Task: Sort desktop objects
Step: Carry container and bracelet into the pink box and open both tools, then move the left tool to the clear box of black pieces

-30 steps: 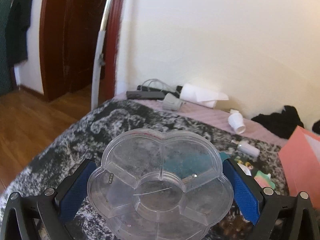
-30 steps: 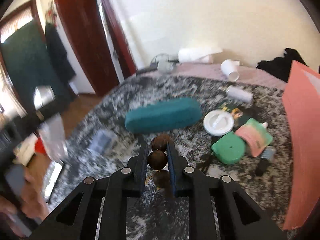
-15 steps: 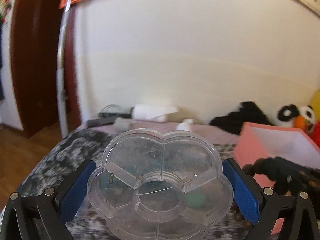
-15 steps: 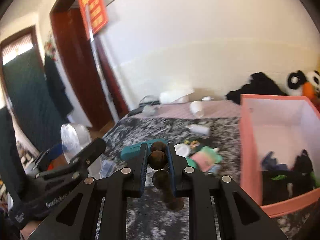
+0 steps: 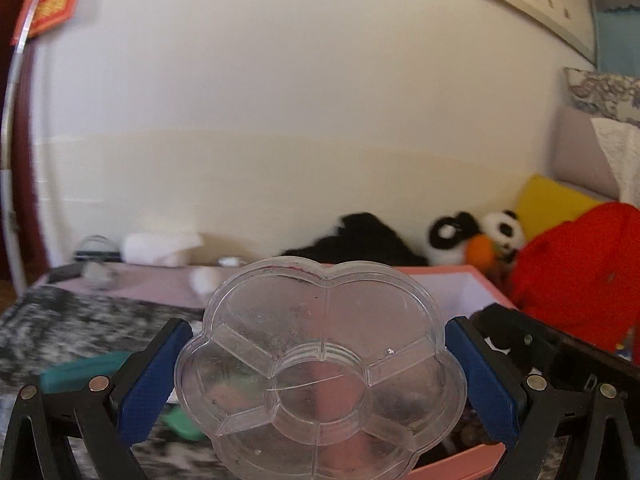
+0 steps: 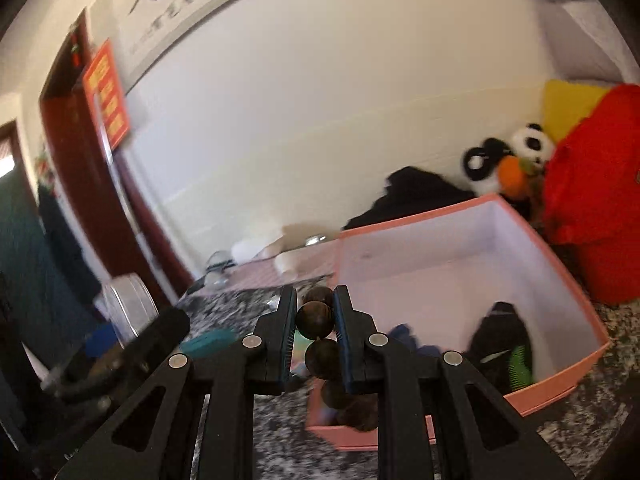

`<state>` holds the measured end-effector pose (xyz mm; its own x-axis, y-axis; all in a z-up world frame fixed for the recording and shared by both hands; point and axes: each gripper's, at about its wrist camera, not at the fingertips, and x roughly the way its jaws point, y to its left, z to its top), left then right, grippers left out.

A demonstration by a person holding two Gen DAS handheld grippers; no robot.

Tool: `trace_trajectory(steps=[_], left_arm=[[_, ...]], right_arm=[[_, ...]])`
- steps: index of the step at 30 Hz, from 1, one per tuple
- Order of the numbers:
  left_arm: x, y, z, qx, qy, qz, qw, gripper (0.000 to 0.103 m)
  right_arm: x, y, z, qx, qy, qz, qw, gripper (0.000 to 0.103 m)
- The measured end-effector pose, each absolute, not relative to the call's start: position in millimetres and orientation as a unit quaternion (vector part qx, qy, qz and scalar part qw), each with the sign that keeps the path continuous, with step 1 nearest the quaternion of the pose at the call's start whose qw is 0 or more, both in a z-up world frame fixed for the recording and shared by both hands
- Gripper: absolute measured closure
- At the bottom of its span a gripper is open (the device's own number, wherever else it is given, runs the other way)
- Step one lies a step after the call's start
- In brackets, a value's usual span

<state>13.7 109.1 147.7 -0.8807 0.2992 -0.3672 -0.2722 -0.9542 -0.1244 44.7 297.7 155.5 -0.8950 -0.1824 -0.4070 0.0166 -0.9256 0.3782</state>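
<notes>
The left gripper (image 5: 320, 364) has its blue-padded fingers (image 5: 148, 372) spread wide and clamped on the two sides of a clear, flower-shaped plastic organiser tray (image 5: 320, 364). The tray is rigid and transparent, with scalloped lobes, a round centre cell and radial partitions; it is scuffed, and its cells appear empty. It is carried in the air in front of the near left corner of the pink box.

The right gripper (image 6: 315, 312) has its black fingers (image 6: 286, 320) drawn close, pinching one bead of a string of dark brown, glossy, round wooden beads (image 6: 316, 317). The remaining beads hang below the jaws, over the near left corner of the pink rectangular cardboard box (image 6: 560, 388). This box is open-topped, with smooth pale inner walls, and holds dark fabric items (image 6: 500, 340), one with green stripes.

The box rests on a mottled black-and-white fuzzy cover (image 6: 580, 432). A teal oblong case (image 6: 208, 340) lies on this cover to the left of the box. Beyond the box's far edge, a panda plush toy (image 6: 528, 144) and a red garment (image 6: 592, 184) sit against the wall.
</notes>
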Motion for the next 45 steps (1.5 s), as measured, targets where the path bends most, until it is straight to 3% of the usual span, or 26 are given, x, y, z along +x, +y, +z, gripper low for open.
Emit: trace_trajectory(steps=[11,12,14,15,16,23,27,30,34,36,39,45], left_arm=[[-20.1,183.4,109.1,-0.262,-0.048,0.942,0.203,0.000],[-24.9,190.4,101.8,-0.279,-0.047,0.935,0.216,0.000],[-26.4,202.6,91.8,-0.295,-0.035,0.929,0.220,0.000],[-26.2,209.0,86.9,-0.300,-0.024,0.929,0.214,0.000],[-25.3,214.8,83.4,-0.305,-0.011,0.930,0.204,0.000],[-18.4,219.0,81.0,-0.303,0.008,0.937,0.173,0.000],[-11.5,197.7,102.5,-0.292,-0.052,0.936,0.189,0.000],[-27.6,205.6,72.9,-0.312,0.006,0.936,0.165,0.000],[-37.0,207.2,57.4,-0.337,-0.032,0.924,0.176,0.002],[-29.8,208.1,74.3,-0.302,-0.042,0.931,0.200,0.001],[-26.3,210.9,77.4,-0.257,0.004,0.951,0.174,0.001],[-46.9,188.0,59.5,-0.300,-0.049,0.937,0.171,0.001]], right_arm=[[31.6,388.1,130.1,0.248,-0.227,-0.942,-0.015,0.081],[30.3,393.4,128.3,0.251,-0.229,-0.940,-0.021,0.076],[30.3,402.1,126.4,0.252,-0.236,-0.938,-0.034,0.043],[32.3,405.8,126.4,0.246,-0.244,-0.937,-0.038,0.016],[35.2,409.0,126.6,0.237,-0.253,-0.937,-0.040,0.011],[39.5,416.2,127.6,0.222,-0.299,-0.928,-0.019,0.012],[36.8,408.4,128.6,0.226,-0.303,-0.926,-0.007,0.012],[37.1,404.6,130.4,0.224,-0.302,-0.927,-0.002,0.012],[39.4,404.9,130.5,0.224,-0.309,-0.924,0.006,0.012],[42.1,406.5,133.0,0.218,-0.311,-0.925,0.007,0.012],[44.6,410.0,135.6,0.212,-0.319,-0.924,0.014,0.012],[45.5,408.8,139.0,0.209,-0.325,-0.922,0.019,0.012]])
